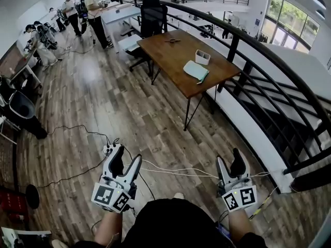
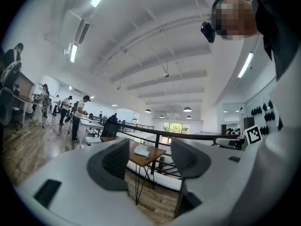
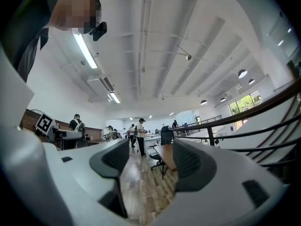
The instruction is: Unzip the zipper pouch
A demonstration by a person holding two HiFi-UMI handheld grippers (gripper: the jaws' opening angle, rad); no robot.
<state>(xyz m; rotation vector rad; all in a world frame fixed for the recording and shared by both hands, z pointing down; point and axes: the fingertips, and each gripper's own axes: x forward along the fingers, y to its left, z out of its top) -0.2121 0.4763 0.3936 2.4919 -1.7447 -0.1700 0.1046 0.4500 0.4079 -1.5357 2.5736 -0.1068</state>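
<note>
Left gripper (image 1: 125, 163): jaws apart, nothing between them. Right gripper (image 1: 230, 165): jaws apart, also empty. Both sit at the lower edge of the frame, well apart from the work.

Zipper pouch (image 1: 195, 70): pale teal, lying on the wooden table (image 1: 168, 53) at upper centre, near a small white box (image 1: 202, 57). The zip is too small to read.

Judgement: task not begun. The approach, the grip and the unzipping are all left.

Room: plank floor (image 1: 119, 102) with loose cables (image 1: 77, 133), black railing (image 1: 248, 40) at right, people (image 1: 93, 9) at upper left.

A small white box (image 1: 202, 57) stands near the bench's (image 1: 165, 55) right edge; a black office chair (image 1: 153, 15) sits beyond its far edge.
</note>
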